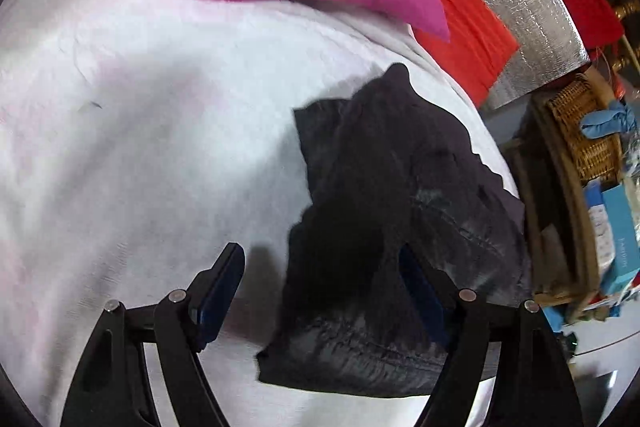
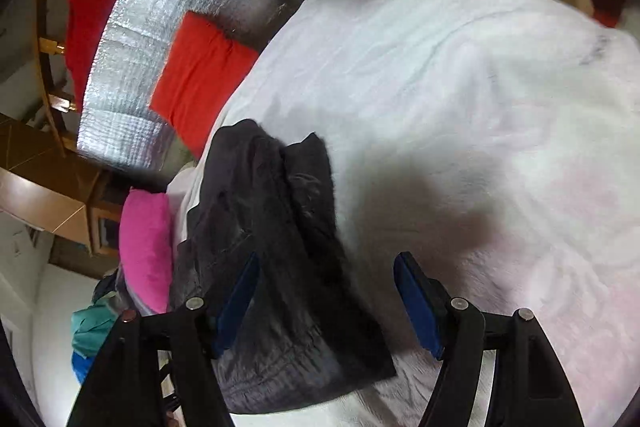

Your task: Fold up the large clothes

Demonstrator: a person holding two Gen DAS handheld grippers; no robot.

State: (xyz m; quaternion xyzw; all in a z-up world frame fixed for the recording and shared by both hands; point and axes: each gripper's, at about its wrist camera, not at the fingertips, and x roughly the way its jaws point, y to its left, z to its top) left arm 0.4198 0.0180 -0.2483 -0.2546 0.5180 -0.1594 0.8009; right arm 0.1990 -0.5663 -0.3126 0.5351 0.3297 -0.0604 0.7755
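Dark garment bunched on the bed, folding barely begun

Left gripper (image 1: 320,267) hovers with jaws spread; the crumpled black fabric garment (image 1: 392,227) lies unfolded on the fluffy white blanket (image 1: 140,107); right gripper (image 2: 326,279) likewise spread, holding nothing.

Dark grey garment (image 1: 384,227) (image 2: 276,267), crumpled, partly folded, lying on white blanket (image 1: 140,147).

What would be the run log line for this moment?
left gripper: open | right gripper: open | dark garment: bunched on white blanket, unheld
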